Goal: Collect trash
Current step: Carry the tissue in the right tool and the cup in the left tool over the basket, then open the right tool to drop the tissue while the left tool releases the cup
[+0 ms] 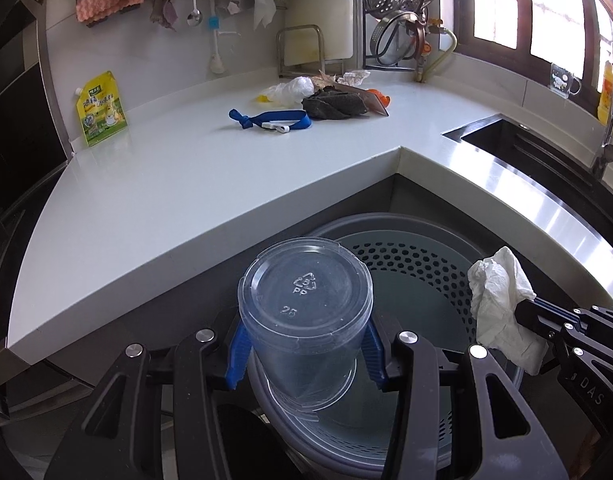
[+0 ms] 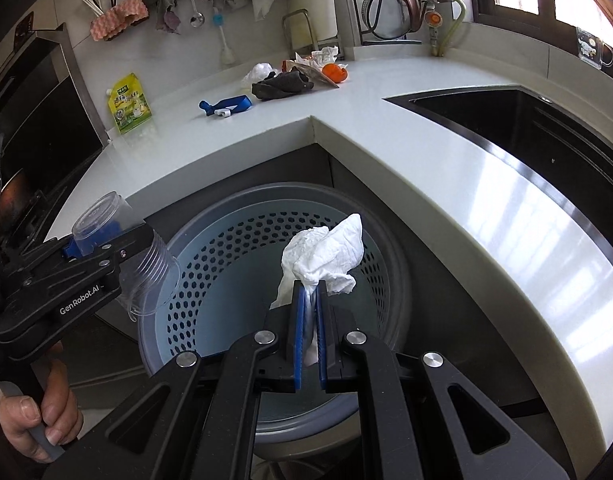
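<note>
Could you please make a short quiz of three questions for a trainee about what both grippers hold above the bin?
1. True or false: the left gripper is shut on the clear plastic cup.
2. What does the right gripper hold? A) the blue strap B) the crumpled white tissue C) the yellow pouch
3. Fill in: both held items hang over the round grey perforated ____ below the white countertop.

Key
1. True; its blue fingers press the cup from both sides.
2. B; the crumpled white tissue is pinched between the fingers, while the blue strap and yellow pouch lie on the countertop.
3. bin
</note>
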